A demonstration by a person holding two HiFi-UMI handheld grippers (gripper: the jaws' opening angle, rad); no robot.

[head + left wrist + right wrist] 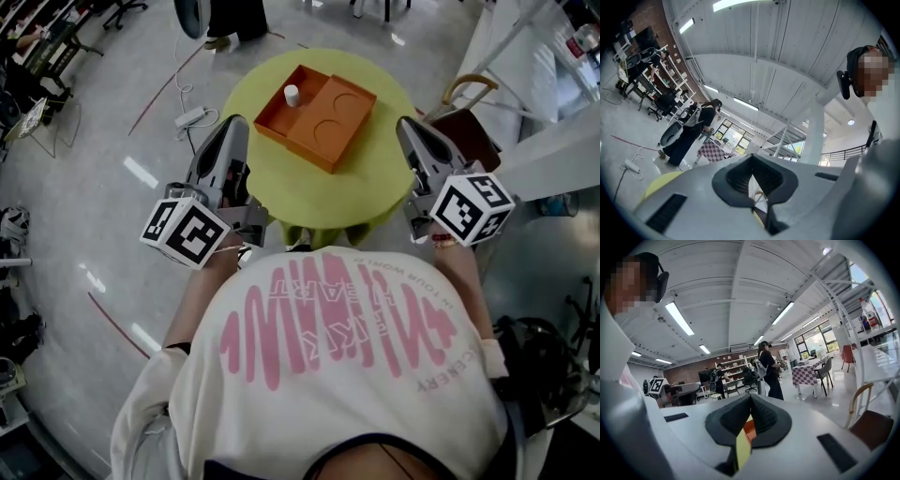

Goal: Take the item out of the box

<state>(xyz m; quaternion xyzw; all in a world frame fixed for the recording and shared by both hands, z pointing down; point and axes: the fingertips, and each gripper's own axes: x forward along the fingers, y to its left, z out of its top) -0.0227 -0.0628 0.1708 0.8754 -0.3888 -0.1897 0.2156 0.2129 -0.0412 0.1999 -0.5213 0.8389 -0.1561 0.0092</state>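
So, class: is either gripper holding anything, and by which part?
Nothing is held: the left gripper and the right gripper both have their jaws together and empty. The white item stands in the orange box.

One table [281, 192] stands at upper centre, bearing one orange box [302, 129] with one small white item [292, 94] and two round recesses [328, 127]. Two grippers show: the left gripper [238, 122] and the right gripper [407, 124]. One power strip [190, 117] lies on the floor at upper left.

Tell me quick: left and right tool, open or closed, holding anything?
Left tool: closed, nothing between its jaws.
Right tool: closed, nothing between its jaws.
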